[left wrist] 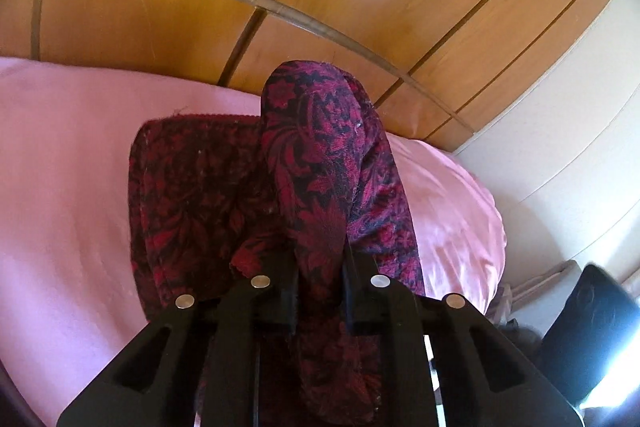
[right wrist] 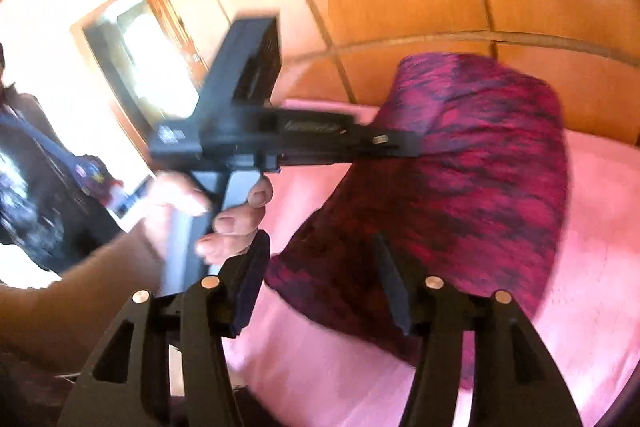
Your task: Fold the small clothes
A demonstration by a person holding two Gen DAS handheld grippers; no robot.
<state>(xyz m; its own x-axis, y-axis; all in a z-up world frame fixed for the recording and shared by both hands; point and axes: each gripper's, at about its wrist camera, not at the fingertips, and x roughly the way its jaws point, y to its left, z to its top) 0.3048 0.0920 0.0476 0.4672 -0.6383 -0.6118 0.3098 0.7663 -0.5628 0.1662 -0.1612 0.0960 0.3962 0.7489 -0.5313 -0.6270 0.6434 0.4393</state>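
Left gripper [left wrist: 320, 279] pinched tight on the floral garment [left wrist: 320, 155], cloth rising ahead of its tips above the pink sheet [left wrist: 72, 167]. Right gripper [right wrist: 320, 287] half open, gripping nothing, garment draped just ahead.

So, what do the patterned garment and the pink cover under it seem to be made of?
The patterned garment looks like soft knit or jersey fabric, matte: fine ribbed texture, limp folds, floral print in red and black. The pink cover seems a smooth woven sheet, perhaps cotton or satin; its faint sheen near the right edge leaves this open.
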